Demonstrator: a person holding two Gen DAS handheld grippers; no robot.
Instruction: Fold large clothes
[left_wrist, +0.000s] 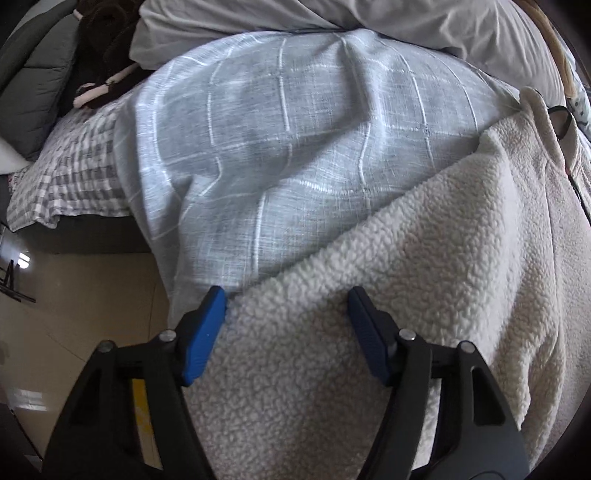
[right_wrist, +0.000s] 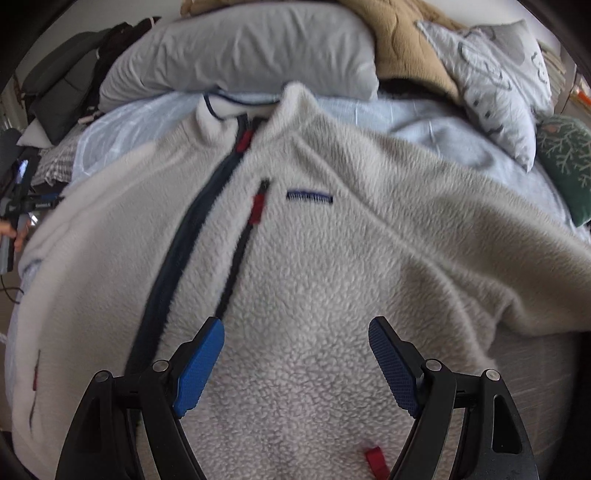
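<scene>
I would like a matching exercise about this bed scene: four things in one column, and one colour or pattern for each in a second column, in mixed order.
Things:
1. fleece jacket
2. main zipper
3. bed cover under the jacket
4. long pillow behind the collar

Colours or patterns:
A. plain grey
B. cream white
C. light blue with white grid lines
D. dark navy

Right pairs: 1-B, 2-D, 3-C, 4-A
</scene>
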